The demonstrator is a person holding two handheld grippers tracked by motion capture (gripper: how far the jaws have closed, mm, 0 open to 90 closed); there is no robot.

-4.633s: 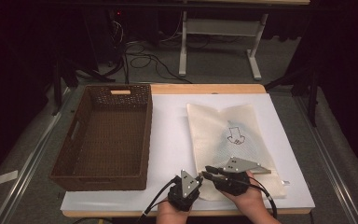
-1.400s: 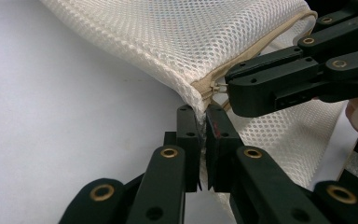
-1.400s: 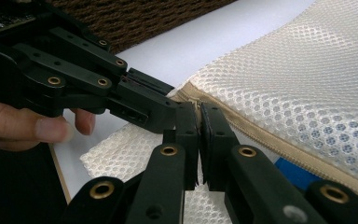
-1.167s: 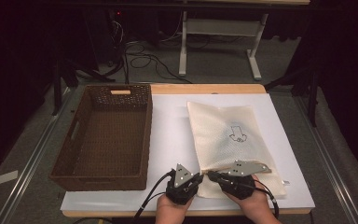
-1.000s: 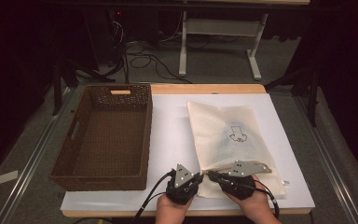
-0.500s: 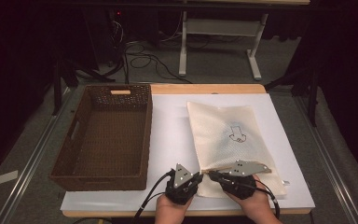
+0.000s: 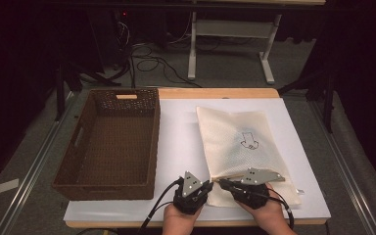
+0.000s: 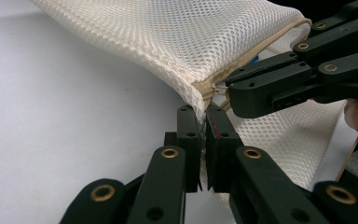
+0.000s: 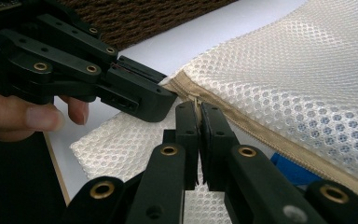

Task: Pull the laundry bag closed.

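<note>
Both claws meet at the mesh bag's (image 7: 240,147) near corner: left claw (image 8: 202,122) clamps fabric, right claw (image 9: 198,112) pinches the zipper pull (image 9: 195,101).

The mesh bag (image 7: 240,147) is cream, woven in a fine honeycomb of small holes, with a tan zipper band (image 9: 279,140) and a small dark arrow print (image 7: 248,142); something bright blue (image 9: 291,171) shows through it. Both grippers (image 7: 206,186) (image 7: 223,182) are black with brass-coloured rivets. The wicker basket (image 7: 147,147) is dark brown; the table cover (image 7: 181,127) is white.
</note>
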